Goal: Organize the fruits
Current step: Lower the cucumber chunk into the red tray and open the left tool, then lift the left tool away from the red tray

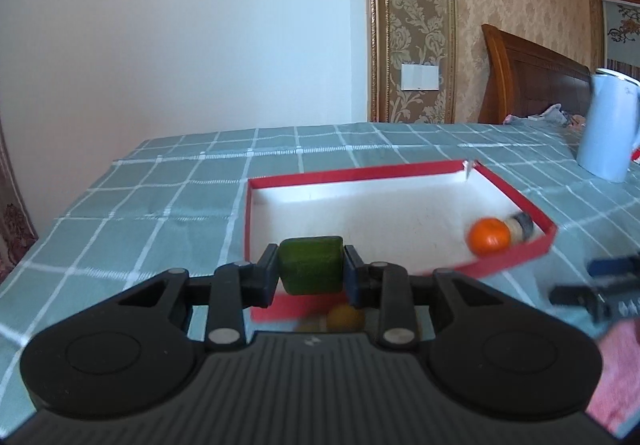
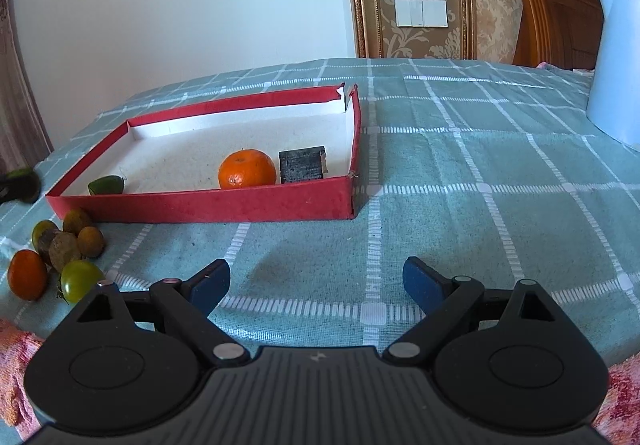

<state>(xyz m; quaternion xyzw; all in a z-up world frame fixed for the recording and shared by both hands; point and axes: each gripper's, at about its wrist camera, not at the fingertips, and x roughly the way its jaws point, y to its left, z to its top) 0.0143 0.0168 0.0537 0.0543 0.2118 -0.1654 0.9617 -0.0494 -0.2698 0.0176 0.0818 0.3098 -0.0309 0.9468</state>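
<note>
The left hand-held gripper (image 1: 311,273) is closed on a green fruit piece (image 1: 311,265) and holds it in the air at the near wall of the red box (image 1: 360,171), where an orange (image 1: 489,236) already lies. This looks like the carrying step; next it must go over the wall and release. The right hand-held gripper (image 2: 316,285) is wide open and empty above the worktop (image 2: 480,173).

Red tray (image 2: 200,205), orange mandarin (image 2: 247,169), green-and-white checked tablecloth (image 2: 460,173).
</note>
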